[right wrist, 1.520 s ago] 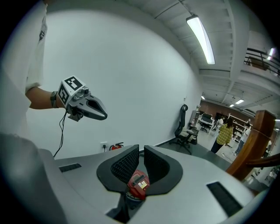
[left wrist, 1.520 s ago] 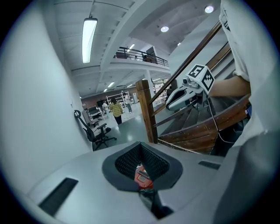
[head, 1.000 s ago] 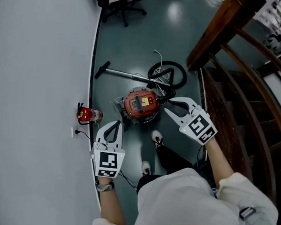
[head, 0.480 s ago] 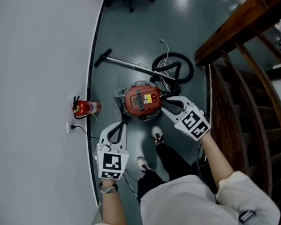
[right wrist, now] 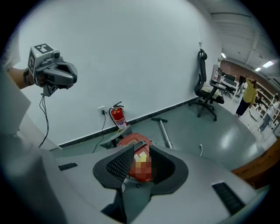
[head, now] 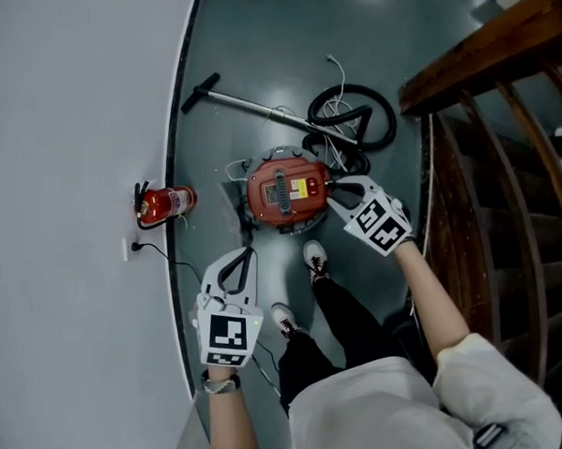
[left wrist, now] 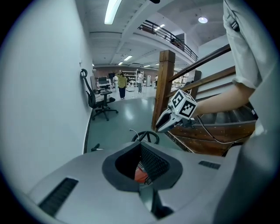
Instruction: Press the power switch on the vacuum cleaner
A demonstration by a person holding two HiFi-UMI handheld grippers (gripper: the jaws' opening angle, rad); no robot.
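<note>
A round red vacuum cleaner [head: 287, 192] sits on the grey-green floor [head: 253, 42] near the white wall [head: 60, 137]. A red fire extinguisher [head: 163, 204] lies against that wall to its left. A coiled black hose [head: 394, 121] and a metal wand tube [head: 247, 105] lie just beyond it.

The right gripper [head: 333, 195] has its jaws slightly apart and empty, tips just beside the vacuum cleaner's right edge — whether they touch it cannot be told. Its own view frames the red lid between the jaws.

The left gripper [head: 248, 255] hangs nearer the person, apart from the vacuum cleaner, jaw tips together on nothing. A wooden stair railing [head: 479, 58] runs along the right.
</note>
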